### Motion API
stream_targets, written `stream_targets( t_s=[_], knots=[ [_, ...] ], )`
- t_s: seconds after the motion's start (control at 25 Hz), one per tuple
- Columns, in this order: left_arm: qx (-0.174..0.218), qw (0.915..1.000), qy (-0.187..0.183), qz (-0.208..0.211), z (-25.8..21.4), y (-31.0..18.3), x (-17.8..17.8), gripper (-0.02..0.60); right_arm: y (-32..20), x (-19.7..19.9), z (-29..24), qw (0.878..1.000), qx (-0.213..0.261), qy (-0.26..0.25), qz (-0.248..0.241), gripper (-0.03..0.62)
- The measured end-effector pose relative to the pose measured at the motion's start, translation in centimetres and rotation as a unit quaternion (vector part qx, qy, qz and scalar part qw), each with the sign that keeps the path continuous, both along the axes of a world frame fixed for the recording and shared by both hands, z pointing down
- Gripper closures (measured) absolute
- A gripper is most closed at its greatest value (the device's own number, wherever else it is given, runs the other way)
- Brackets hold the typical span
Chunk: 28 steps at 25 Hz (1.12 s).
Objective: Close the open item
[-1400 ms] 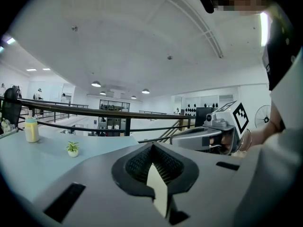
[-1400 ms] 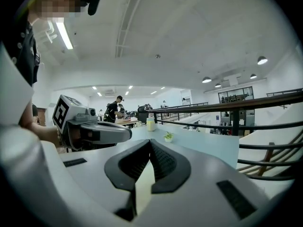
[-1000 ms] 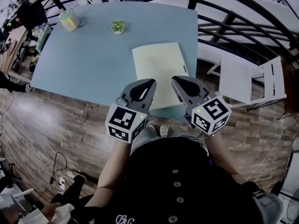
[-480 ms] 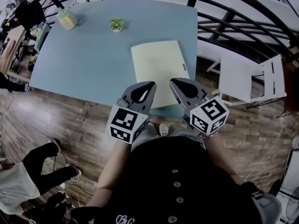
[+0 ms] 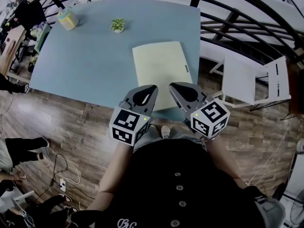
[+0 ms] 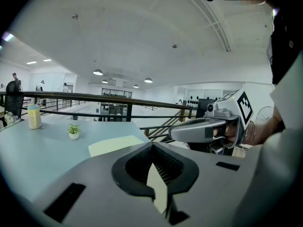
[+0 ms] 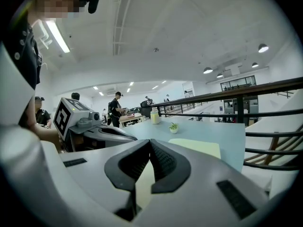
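Observation:
A pale yellow folder [image 5: 159, 70] lies flat and closed on the blue table [image 5: 90, 65], near its front right corner; it also shows in the left gripper view as the folder [image 6: 116, 144] and in the right gripper view as the folder [image 7: 199, 147]. My left gripper [image 5: 152, 88] hovers at the folder's near edge, shut and empty. My right gripper [image 5: 174, 86] hangs beside it, also shut and empty. Each gripper view shows its own jaws closed tip to tip, the left gripper [image 6: 152, 148] and the right gripper [image 7: 150, 143], with nothing between them.
A small potted plant [image 5: 118, 26] and a yellow-green cup [image 5: 68, 19] stand at the table's far side. A white chair [image 5: 254, 82] stands right of the table, behind a dark railing [image 5: 228, 20]. People stand on the wooden floor at the left.
Both grippers have barely drifted, the right one slightly left. The folder has not moved. A person at the lower left has walked through the view.

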<state>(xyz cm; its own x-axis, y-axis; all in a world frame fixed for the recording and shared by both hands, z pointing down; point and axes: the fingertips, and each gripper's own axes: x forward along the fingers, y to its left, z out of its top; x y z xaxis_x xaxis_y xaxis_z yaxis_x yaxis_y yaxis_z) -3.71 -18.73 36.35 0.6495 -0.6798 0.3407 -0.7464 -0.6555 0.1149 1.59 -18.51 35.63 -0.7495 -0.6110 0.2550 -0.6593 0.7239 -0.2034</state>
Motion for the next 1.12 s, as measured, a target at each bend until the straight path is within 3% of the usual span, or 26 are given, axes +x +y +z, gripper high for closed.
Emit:
stream_targets(
  t_s=[0.4,1.12],
  knots=[
    [-0.013,0.9998,-0.014,0.01,0.57,0.42,0.43,0.565,0.07,0.06,0.25,1.0,-0.011,0.006,-0.01,0.589],
    [-0.016,0.9998,-0.002,0.01,0.67,0.5,0.88,0.565,0.5,0.02,0.81,0.999,-0.008,0.028,-0.03,0.589]
  ],
)
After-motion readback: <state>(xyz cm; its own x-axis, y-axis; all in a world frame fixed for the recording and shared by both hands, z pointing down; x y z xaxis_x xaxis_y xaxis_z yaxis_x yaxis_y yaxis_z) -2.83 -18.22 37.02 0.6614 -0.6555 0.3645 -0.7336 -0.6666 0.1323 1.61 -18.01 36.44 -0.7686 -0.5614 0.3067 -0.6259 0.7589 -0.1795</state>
